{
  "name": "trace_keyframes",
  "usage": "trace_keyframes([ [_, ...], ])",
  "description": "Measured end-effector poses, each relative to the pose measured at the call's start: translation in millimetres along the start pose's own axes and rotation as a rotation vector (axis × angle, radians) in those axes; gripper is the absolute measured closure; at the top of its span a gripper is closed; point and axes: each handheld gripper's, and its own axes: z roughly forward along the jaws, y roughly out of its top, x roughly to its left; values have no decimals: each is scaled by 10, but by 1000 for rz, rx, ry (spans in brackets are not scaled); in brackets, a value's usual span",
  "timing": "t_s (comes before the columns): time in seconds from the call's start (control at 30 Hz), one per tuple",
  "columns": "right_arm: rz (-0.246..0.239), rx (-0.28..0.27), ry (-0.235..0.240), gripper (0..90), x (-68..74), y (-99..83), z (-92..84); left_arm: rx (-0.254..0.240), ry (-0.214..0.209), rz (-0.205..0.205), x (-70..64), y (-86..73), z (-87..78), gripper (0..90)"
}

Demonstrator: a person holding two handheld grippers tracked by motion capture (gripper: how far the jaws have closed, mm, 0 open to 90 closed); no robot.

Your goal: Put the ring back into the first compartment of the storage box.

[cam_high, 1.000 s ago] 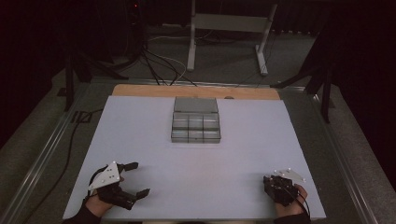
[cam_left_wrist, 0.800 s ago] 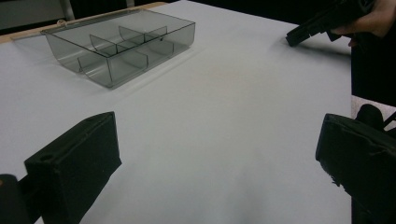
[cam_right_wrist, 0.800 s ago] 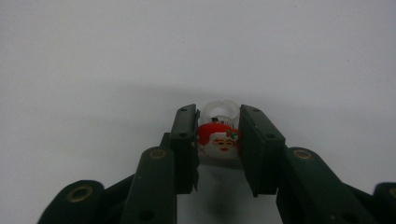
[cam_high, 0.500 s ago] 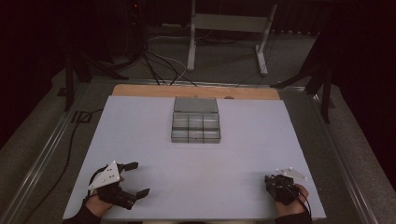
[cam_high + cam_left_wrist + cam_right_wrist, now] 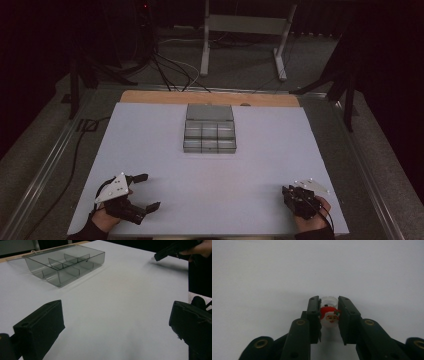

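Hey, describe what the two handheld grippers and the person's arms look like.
Both the left gripper and the right gripper are black, each topped with a grey three-cornered plate. The jaws are flat black blocks on linkages with brass-coloured pivot rings. A black cable trails from the right one. Dark sleeves cover the wrists.

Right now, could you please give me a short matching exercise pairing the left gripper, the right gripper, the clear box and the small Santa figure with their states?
Things:
1. left gripper
2. right gripper
3. compartment box
4. Santa figure

States:
A. lid open, compartments look empty
B. jaws wide apart, holding nothing
C. pinched between two black jaws
D. jaws closed around a small object

Pairs: 1-B, 2-D, 3-A, 4-C
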Motion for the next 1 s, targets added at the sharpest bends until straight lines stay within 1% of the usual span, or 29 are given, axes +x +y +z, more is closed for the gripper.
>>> trace_keyframes([
  [0.27,-30,-1,24,718,66,36,14,5,0,-2,1,-3,2,5],
  [0.6,-60,-1,60,717,160,104,51,0,-1,-8,4,-3,2,5],
  [0.7,-74,-3,72,717,204,133,63,0,-2,-7,3,-1,2,5],
  [0.93,-102,-11,116,717,324,227,91,0,-3,-8,1,-2,2,5],
  [1.0,-116,-13,124,717,366,252,103,3,-3,-5,0,-3,1,5],
])
